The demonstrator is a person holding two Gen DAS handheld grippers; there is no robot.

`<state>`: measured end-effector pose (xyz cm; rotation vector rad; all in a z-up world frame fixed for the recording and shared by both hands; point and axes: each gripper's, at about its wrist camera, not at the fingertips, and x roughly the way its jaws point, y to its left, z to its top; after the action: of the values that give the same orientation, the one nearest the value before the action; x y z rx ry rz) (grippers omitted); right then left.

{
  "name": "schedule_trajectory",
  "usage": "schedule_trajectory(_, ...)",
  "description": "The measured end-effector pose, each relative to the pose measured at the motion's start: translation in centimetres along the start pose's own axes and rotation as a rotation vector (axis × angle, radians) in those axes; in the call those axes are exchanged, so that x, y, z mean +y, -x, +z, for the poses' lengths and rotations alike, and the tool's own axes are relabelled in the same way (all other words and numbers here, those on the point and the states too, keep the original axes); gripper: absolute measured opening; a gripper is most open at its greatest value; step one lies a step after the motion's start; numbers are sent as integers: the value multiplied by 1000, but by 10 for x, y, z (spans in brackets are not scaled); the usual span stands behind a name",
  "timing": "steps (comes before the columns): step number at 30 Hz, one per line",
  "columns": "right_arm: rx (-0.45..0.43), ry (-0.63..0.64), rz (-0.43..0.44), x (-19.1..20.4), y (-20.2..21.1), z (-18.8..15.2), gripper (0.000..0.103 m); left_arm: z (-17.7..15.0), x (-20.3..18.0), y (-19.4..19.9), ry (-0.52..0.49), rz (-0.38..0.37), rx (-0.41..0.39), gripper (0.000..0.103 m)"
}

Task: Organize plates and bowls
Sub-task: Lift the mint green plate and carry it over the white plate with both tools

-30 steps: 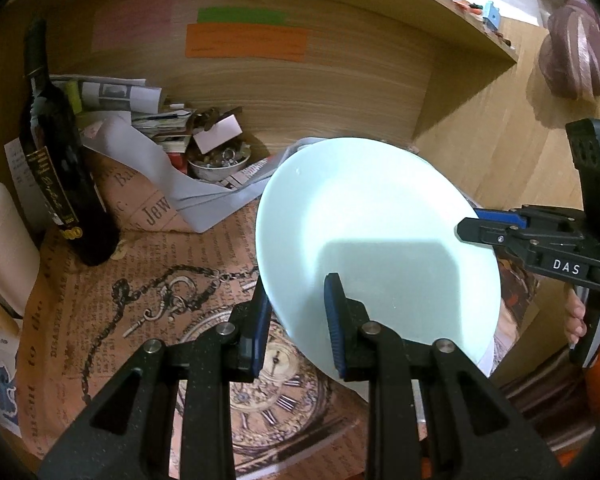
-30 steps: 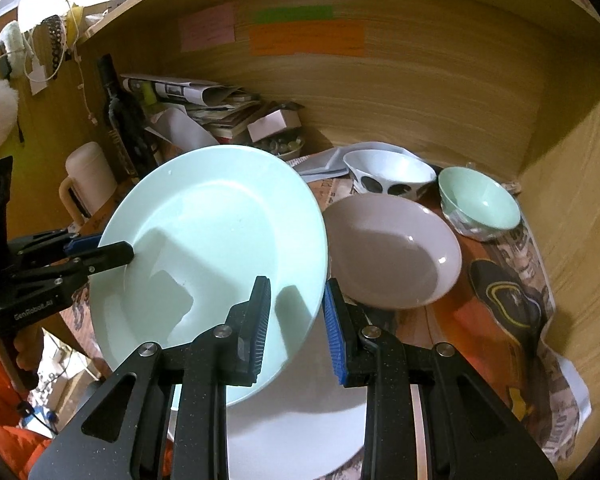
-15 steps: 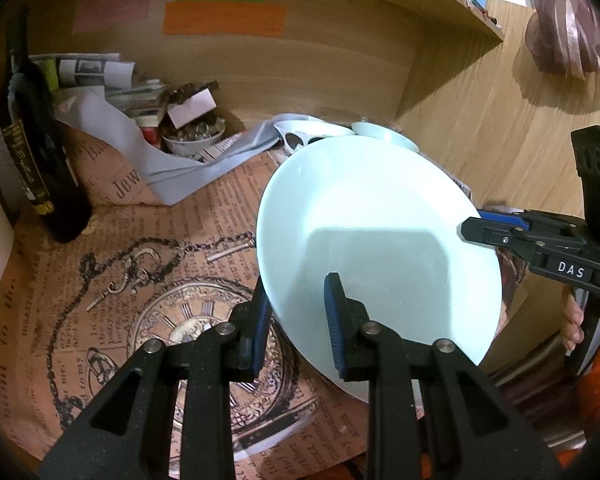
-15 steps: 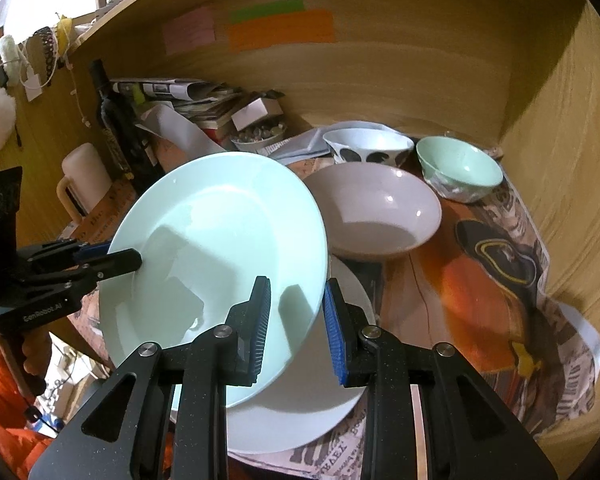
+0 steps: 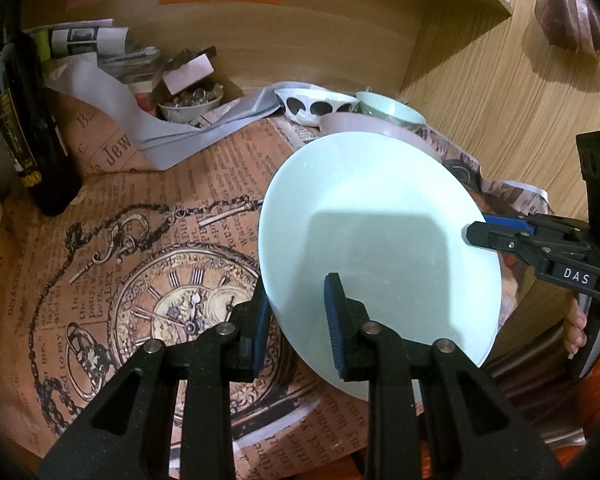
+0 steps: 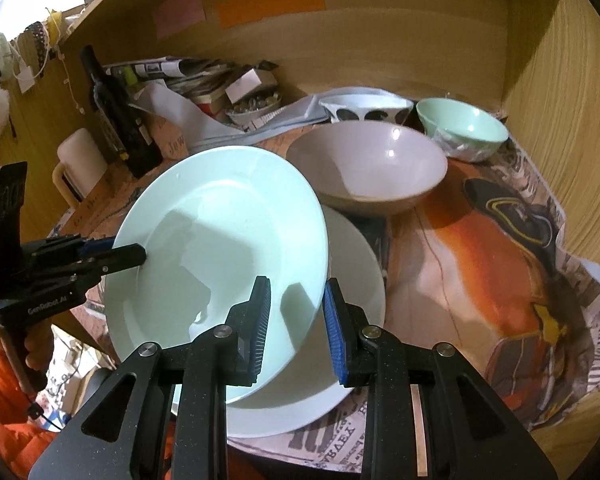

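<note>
A pale mint plate (image 5: pixel 380 232) (image 6: pixel 220 232) hangs tilted above the table, held by its rim from both sides. My left gripper (image 5: pixel 296 300) (image 6: pixel 128 250) is shut on its left rim. My right gripper (image 6: pixel 296 292) (image 5: pixel 480 227) is shut on its right rim. Directly under the plate's right half lies a white plate (image 6: pixel 356 280) on the table. Behind it stands a wide grey-pink bowl (image 6: pixel 372 164) (image 5: pixel 364 126). At the back sit a white bowl with black spots (image 6: pixel 364 106) (image 5: pixel 316 106) and a mint bowl (image 6: pixel 460 128) (image 5: pixel 392 110).
A dark wine bottle (image 5: pixel 24 132) (image 6: pixel 120 120) stands at the back left beside a white mug (image 6: pixel 80 164). Papers and a small bowl of trinkets (image 5: pixel 190 104) fill the back corner. A wooden side wall (image 6: pixel 560 100) closes the right. Printed paper (image 5: pixel 160 240) covers the table.
Both grippers have sunk with the mint plate between them. It now hangs lower, close over the white plate, and the bowls at the back show above its rim.
</note>
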<state>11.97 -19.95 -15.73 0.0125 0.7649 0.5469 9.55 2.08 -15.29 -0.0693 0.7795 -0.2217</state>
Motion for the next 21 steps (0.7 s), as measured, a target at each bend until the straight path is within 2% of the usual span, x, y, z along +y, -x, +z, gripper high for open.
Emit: schedule_trajectory(21,49,-71,18,-19,-5,-17,25,8,-15,-17,-87,28,51,27)
